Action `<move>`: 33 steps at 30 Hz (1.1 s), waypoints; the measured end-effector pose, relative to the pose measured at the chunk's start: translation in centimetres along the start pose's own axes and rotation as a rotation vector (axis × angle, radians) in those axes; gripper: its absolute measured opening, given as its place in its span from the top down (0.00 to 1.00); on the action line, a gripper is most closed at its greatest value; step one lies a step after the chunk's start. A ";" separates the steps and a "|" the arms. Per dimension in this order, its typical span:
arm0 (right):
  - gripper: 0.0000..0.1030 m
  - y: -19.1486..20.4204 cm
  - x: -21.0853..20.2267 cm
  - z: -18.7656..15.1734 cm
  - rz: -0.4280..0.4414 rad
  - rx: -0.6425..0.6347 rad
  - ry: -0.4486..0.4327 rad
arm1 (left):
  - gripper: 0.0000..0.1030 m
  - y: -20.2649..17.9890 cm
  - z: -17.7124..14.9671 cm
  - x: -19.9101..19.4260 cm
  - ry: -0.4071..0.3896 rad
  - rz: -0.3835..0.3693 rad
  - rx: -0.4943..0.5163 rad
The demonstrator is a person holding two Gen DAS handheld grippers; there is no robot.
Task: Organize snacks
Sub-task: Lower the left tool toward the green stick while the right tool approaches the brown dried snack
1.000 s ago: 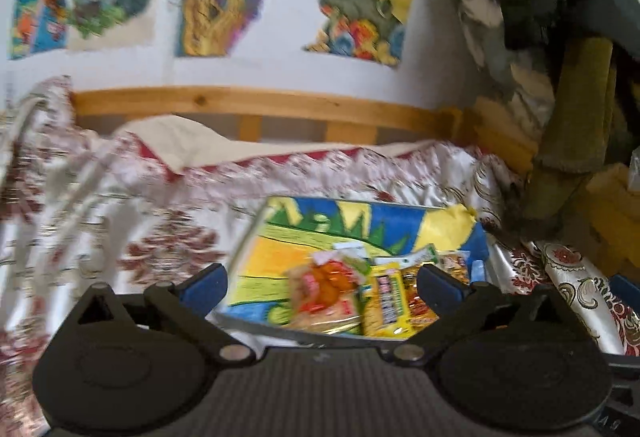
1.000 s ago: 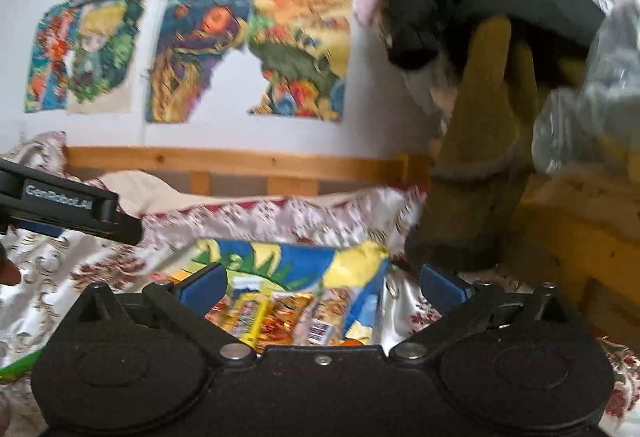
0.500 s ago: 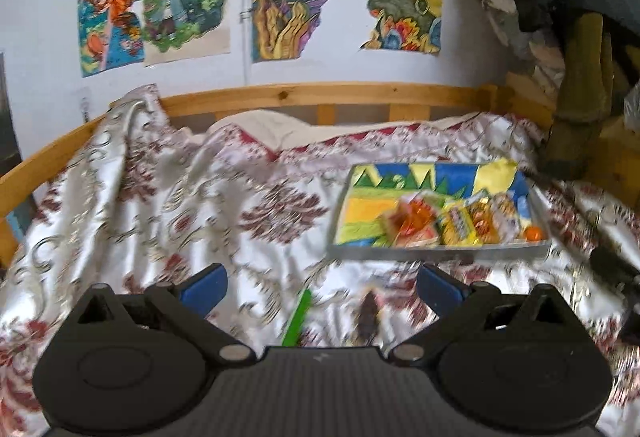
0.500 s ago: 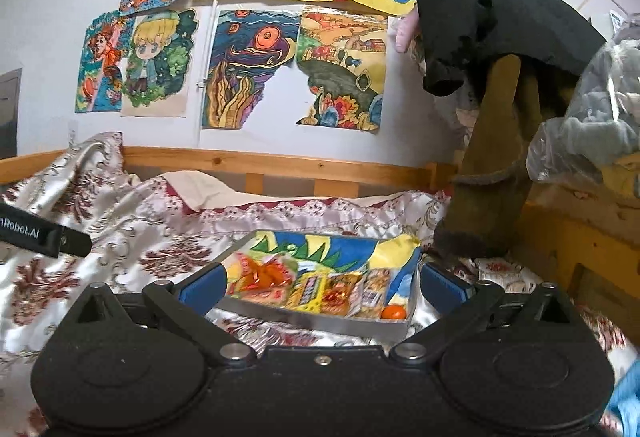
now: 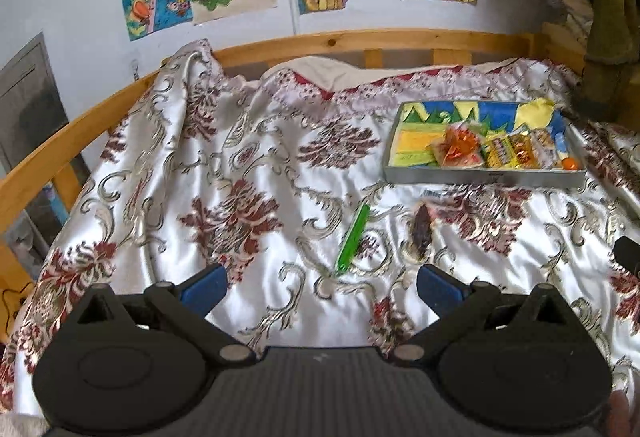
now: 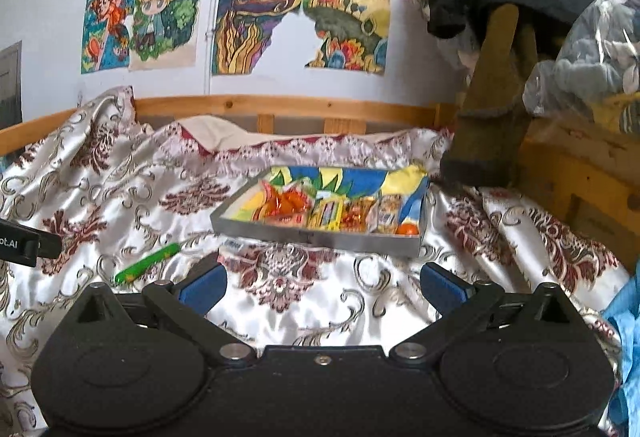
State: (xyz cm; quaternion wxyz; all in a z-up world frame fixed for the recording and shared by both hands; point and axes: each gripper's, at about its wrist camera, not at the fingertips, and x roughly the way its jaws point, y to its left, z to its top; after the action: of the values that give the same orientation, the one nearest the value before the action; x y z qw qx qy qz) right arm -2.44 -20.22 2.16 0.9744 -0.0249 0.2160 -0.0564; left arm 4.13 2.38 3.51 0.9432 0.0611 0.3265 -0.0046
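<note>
A shallow grey tray (image 5: 480,179) with a colourful liner sits on the bed at right; it also shows in the right wrist view (image 6: 320,239). Several snack packets (image 5: 500,151) lie along its front edge, with a small orange ball (image 5: 570,163) at the right end. A green stick snack (image 5: 354,233) and a dark brown packet (image 5: 422,229) lie loose on the bedspread in front of the tray. My left gripper (image 5: 322,287) is open and empty, just short of the green stick. My right gripper (image 6: 322,287) is open and empty, short of the tray.
The bed has a silver and red floral bedspread (image 5: 240,197) and a wooden rail (image 5: 360,39) along the wall. Clothes hang at the right (image 6: 492,77). A wooden ledge (image 6: 580,173) with a plastic bag stands at the right.
Both grippers have pulled back from the tray towards the near side of the bed. The tray now looks smaller, and the loose green stick and brown packet have come into view.
</note>
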 end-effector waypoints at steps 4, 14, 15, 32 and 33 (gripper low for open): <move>0.01 0.2 0.2 -0.2 0.001 -0.010 0.028 | 0.00 0.1 -0.6 0.9 0.077 0.040 0.005; 0.01 0.4 1.2 -0.3 0.003 -0.023 0.072 | 0.00 -0.5 -0.8 1.6 0.111 0.055 0.045; 0.01 0.5 1.2 -0.3 0.007 -0.023 0.076 | 0.00 -0.5 -0.8 1.6 0.114 0.056 0.045; 0.01 2.0 1.8 -0.8 0.076 -0.053 0.117 | 0.00 -0.6 -0.9 3.2 0.200 0.047 0.046; 0.01 2.1 1.9 -0.8 0.081 -0.054 0.120 | 0.00 -0.5 -0.8 3.4 0.211 0.041 0.042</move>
State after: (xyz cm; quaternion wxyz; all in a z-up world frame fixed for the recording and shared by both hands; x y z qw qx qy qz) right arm -0.90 -18.41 0.46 0.9602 -0.0388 0.2763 -0.0123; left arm 6.29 2.10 0.72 0.9019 0.0875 0.4227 0.0145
